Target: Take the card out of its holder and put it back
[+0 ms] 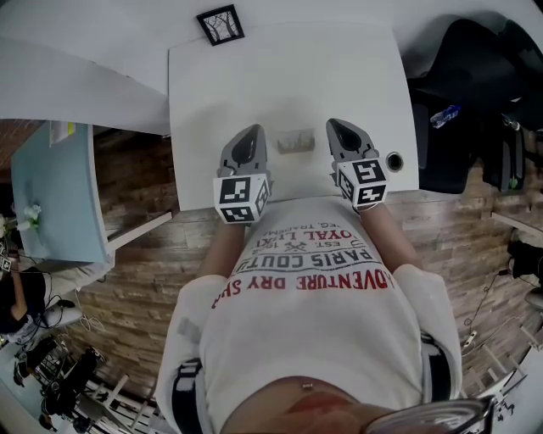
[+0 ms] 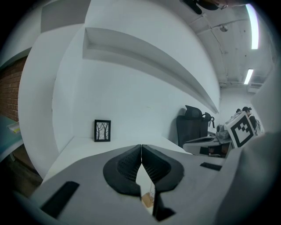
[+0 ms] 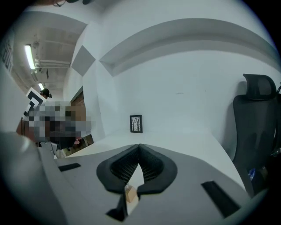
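Observation:
A small pale card holder [image 1: 296,141] lies on the white table [image 1: 280,76] near its front edge, between my two grippers. From the head view I cannot tell the card apart from the holder. My left gripper [image 1: 254,130] is just left of it, its jaws closed tip to tip with nothing between them. My right gripper [image 1: 333,124] is just right of it, also shut and empty. In the left gripper view the jaws meet [image 2: 141,147] and a tan bit of the holder [image 2: 148,200] shows below them. The right gripper view shows closed jaws [image 3: 139,147] above the tan holder [image 3: 130,194].
A small black picture frame [image 1: 221,24] stands at the table's far edge. A black round grommet [image 1: 394,161] sits at the front right corner. A black office chair [image 1: 475,85] with a water bottle [image 1: 445,115] is to the right. A light blue table [image 1: 55,195] is at the left.

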Action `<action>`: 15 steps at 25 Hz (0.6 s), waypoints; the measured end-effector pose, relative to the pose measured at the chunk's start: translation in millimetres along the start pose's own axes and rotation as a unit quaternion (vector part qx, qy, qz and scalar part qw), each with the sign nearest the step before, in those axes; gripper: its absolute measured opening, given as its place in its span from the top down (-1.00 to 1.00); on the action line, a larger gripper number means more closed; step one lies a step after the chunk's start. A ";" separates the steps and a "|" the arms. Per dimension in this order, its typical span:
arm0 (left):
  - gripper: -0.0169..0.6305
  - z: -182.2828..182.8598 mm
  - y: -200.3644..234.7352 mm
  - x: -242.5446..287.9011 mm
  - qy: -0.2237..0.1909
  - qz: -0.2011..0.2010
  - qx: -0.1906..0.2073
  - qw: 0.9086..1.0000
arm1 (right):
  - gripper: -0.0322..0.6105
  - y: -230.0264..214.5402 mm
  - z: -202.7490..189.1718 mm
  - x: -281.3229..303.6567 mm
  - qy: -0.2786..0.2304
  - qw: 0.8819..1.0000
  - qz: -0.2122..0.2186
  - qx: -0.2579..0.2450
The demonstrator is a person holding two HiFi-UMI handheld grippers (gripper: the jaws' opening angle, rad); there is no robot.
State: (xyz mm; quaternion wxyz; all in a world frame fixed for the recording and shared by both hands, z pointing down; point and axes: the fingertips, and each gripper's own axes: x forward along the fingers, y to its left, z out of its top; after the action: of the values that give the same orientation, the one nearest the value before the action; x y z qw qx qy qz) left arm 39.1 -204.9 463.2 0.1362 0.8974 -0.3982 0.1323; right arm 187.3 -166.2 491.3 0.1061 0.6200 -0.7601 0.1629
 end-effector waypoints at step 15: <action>0.87 -1.1 6.8 -0.1 0.005 0.010 0.001 1.000 | 0.82 6.1 2.1 4.2 0.006 1.000 0.008 -0.028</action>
State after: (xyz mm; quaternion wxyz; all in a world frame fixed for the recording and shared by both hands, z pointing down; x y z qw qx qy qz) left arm 33.9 -208.8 465.2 0.1358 0.8928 -0.4065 0.1386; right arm 180.6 -169.8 490.2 0.1266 0.6095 -0.7688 0.1465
